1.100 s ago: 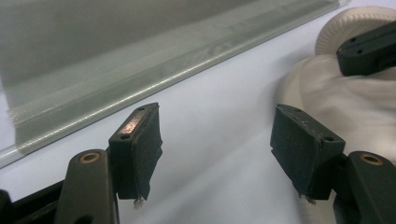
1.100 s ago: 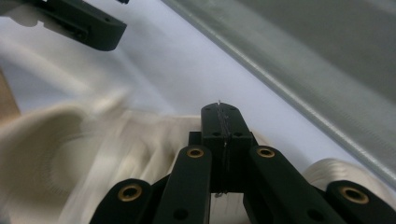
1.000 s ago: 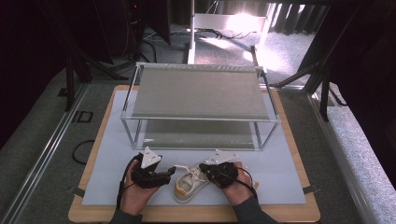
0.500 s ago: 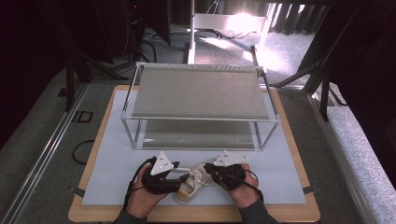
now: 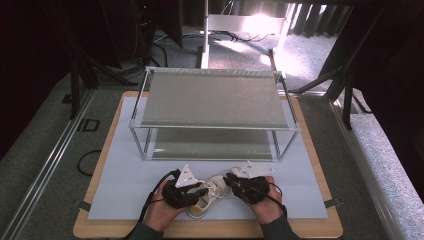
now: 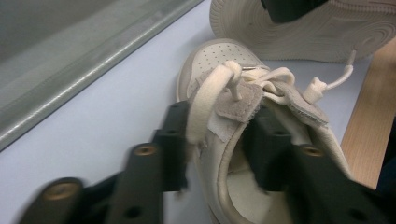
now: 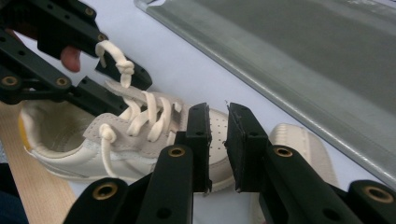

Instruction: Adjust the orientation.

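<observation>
At the near edge of the mat, your left gripper had just been closing — pinching the shoe by its side wall; your right gripper had eased apart, jaws empty, so the left carried it.

The shoe looks like smooth cream leather with matt suede patches, cloth laces and a ribbed rubber sole, the mat matt paper-like, the board bare wood, the rack dull metal.
</observation>
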